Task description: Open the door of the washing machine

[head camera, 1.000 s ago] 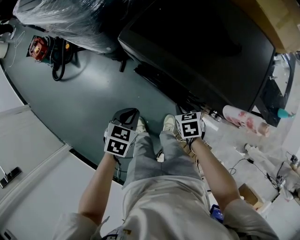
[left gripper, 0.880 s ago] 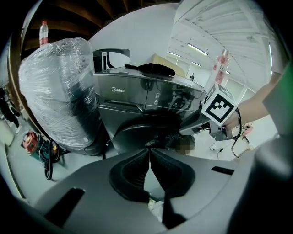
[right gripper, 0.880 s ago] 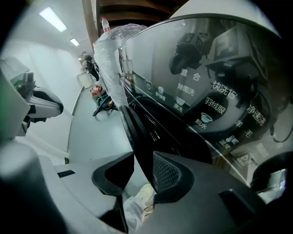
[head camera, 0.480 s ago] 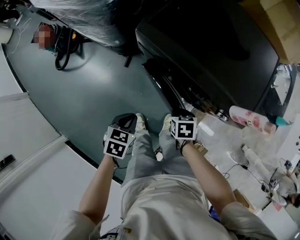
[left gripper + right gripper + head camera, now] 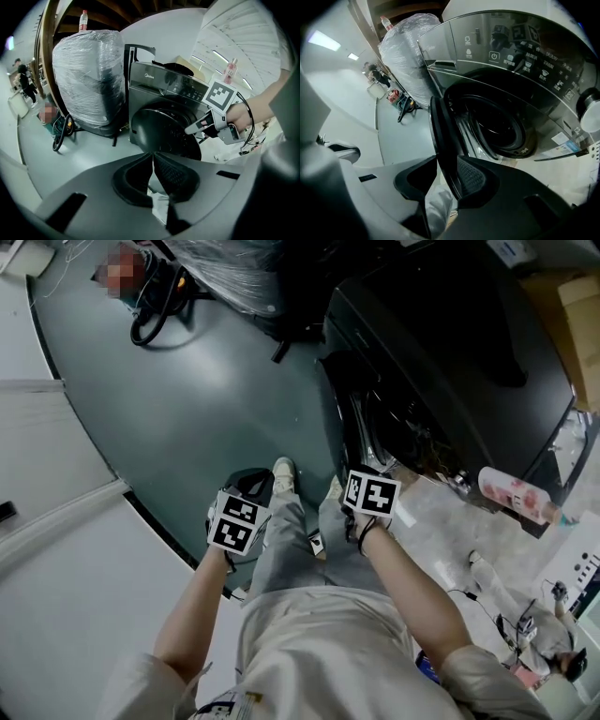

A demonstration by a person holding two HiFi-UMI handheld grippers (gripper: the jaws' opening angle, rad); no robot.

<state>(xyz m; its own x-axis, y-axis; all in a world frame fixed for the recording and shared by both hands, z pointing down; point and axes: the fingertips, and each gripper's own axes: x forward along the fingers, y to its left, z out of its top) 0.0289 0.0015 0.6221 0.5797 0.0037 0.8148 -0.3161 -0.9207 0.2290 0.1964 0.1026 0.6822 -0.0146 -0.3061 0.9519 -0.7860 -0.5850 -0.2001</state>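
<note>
The washing machine [image 5: 450, 352] is standing at the upper right of the head view. It is a dark front-loader on the grey floor [image 5: 187, 418], with its front facing toward the person's feet. Its round door [image 5: 440, 131] is standing ajar. In the right gripper view the door is showing edge-on, its rim running as a dark arc from the upper middle of the frame down to the lower middle. Its inner face is facing the drum opening [image 5: 499, 124] at the right, and its outer face is facing the open floor at the left. The control panel [image 5: 520, 56] is curving across the upper right, above the opening.

The right gripper [image 5: 447, 164] is pointing steeply down. Its fingers are sitting partly closed on the door's rim, one pad on each face, gripping it at the lower end of the arc.

The left gripper [image 5: 153, 153] is hanging apart from the machine, with its fingers meeting at the tips and holding nothing. In its view the door is showing as a dark disc at centre frame, with the right gripper at the disc's right edge. A bundle [image 5: 89, 75] wrapped in clear film is standing just left of the machine.
</note>
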